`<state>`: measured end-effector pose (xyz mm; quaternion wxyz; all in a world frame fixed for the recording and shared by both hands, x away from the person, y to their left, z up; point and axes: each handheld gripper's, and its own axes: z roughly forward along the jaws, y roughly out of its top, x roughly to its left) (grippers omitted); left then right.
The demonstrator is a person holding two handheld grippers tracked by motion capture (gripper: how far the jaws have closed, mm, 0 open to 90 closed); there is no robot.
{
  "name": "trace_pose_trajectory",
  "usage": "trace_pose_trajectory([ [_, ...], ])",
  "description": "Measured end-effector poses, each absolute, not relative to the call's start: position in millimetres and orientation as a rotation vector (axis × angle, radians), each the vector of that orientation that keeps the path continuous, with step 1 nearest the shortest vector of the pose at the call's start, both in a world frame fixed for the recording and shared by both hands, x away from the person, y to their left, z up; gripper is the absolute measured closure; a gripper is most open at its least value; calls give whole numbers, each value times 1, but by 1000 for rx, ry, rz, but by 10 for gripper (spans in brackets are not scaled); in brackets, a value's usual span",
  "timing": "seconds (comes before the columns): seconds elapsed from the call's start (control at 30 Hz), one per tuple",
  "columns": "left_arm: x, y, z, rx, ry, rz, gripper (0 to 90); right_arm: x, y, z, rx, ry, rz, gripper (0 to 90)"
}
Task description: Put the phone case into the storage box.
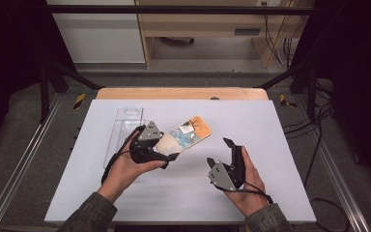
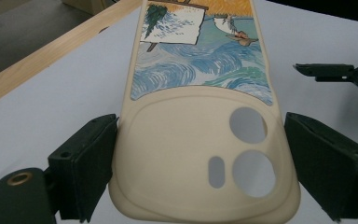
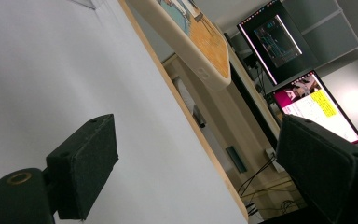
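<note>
A cream phone case (image 1: 189,134) with a painted blue-and-orange back hangs a little above the white table top, tilted up toward the far right. My left gripper (image 1: 168,148) is shut on its camera-cutout end. In the left gripper view the two black pads (image 2: 91,158) press on both sides of the case (image 2: 186,140). My right gripper (image 1: 219,151) stands open to the right of the case and nearer the front, with nothing between its jaws. In the right gripper view (image 3: 196,158) the far end of the case (image 3: 200,44) hangs above and beyond the jaws. One of its jaws appears at the right of the left gripper view (image 2: 326,71).
A clear plastic packaging tray (image 1: 124,126) lies on the white table top (image 1: 270,125) behind my left hand. A wooden edge (image 1: 181,93) runs along the far side. Two lit monitors (image 3: 312,105) stand beyond the table. Dark frame posts flank the table.
</note>
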<state>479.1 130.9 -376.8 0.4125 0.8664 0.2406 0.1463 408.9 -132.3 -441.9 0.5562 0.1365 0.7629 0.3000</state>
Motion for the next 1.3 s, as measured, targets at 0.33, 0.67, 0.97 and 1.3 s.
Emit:
trace_pose_trajectory([
  [0.33,482,131,-379,2228,589,348,118,421,-112,-449,271,1811,702,144],
  [0.67,490,130,-384,2265,586,322,117,432,-97,-451,209,1807,669,193],
  [0.97,498,121,-379,2276,580,308,117,439,-91,-455,160,1814,634,246],
  [1.3,493,116,-378,2295,553,296,116,438,-89,-453,138,1811,617,299],
])
